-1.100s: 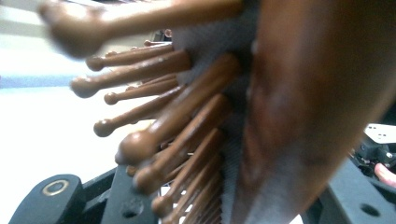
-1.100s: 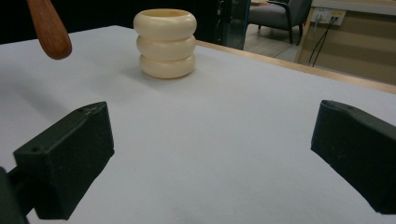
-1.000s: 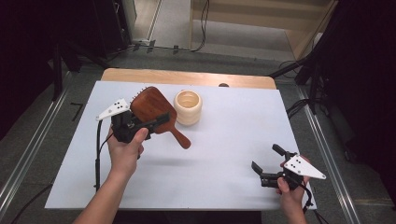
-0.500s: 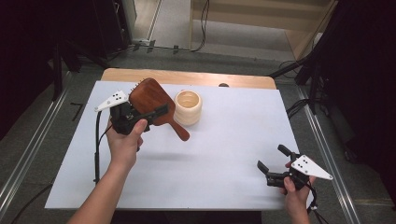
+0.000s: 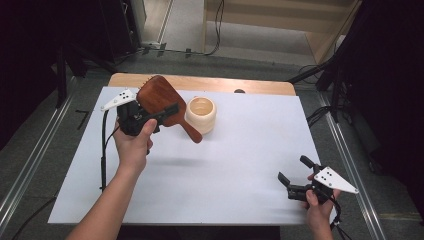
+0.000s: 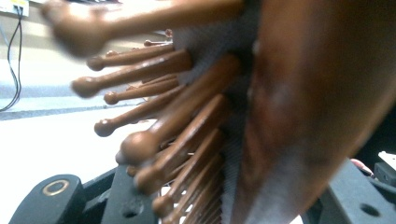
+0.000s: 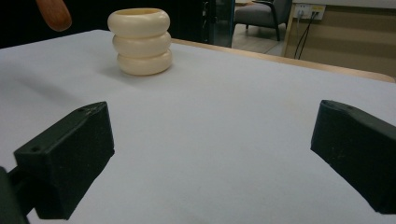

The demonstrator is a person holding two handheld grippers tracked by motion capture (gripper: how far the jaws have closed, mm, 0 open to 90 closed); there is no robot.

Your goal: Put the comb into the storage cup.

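While the desk point(image 5: 225, 170) lies under a white sheet with a bare wooden strip along its far edge, a wooden brush point(image 5: 161, 100) hangs in the air over the far left part, head up and handle sloping down toward the cup point(image 5: 201, 114). That cream cup, ribbed in three rings, stands near the far edge, just right of the handle's tip, which appears not to touch it. The left gripper point(image 5: 150, 119) pinches the brush across its head, jaws pressed on both faces; in the left gripper view the ball-tipped pins point(image 6: 159, 135) stick out of a grey cushion. The right gripper point(image 5: 295, 177) rests near the desk's near right corner with jaws spread wide and nothing between them.

The brush looks light and stiff, its polished back probably slippery, and the pins and cushion would likely give under pressure. A hold on the rim of the head or on the handle seems safer. No readable writing or brand shows.
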